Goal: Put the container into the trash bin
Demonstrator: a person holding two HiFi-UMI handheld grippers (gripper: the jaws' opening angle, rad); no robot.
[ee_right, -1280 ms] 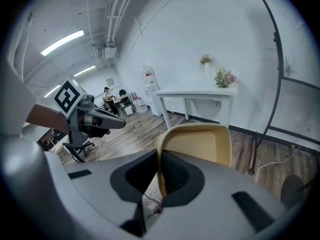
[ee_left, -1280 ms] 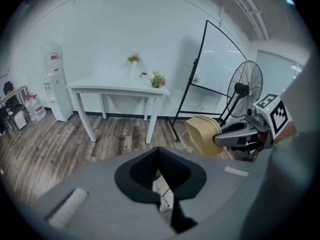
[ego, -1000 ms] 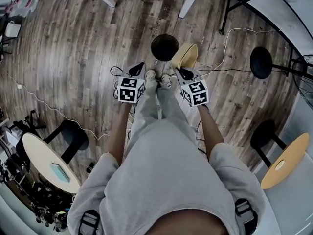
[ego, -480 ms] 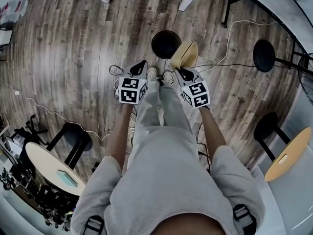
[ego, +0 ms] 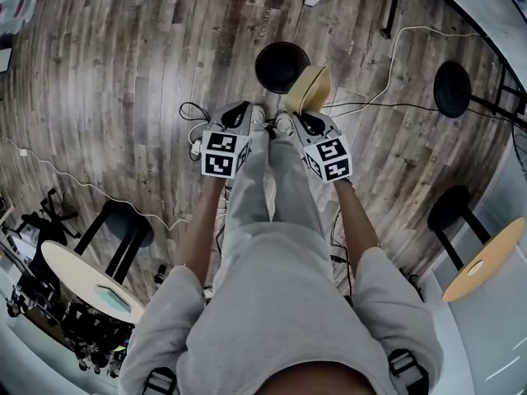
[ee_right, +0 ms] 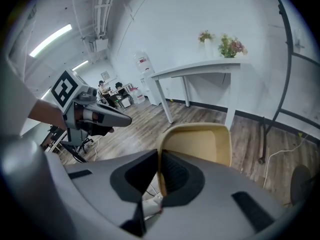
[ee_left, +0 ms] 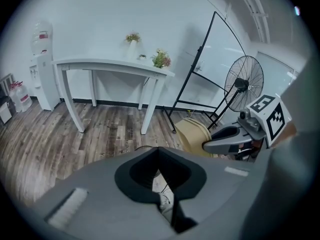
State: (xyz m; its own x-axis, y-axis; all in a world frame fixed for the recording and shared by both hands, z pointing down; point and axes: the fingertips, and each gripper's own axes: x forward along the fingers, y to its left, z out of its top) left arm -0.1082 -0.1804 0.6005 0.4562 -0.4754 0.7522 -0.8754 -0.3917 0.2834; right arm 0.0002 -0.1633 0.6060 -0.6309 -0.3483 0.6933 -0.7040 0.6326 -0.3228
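Jaws of right gripper (ego: 308, 123) clamp container (ego: 311, 89), now nearer trash bin (ego: 258, 61) (left gripper (ego: 238, 111) closed, empty)

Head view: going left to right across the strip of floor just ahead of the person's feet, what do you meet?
left gripper → trash bin → container, clamped in the right gripper → black round base

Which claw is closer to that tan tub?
Right. The right claw is clamped on the tub's rim; the left claw, shut and empty, hangs apart on the tub's left.
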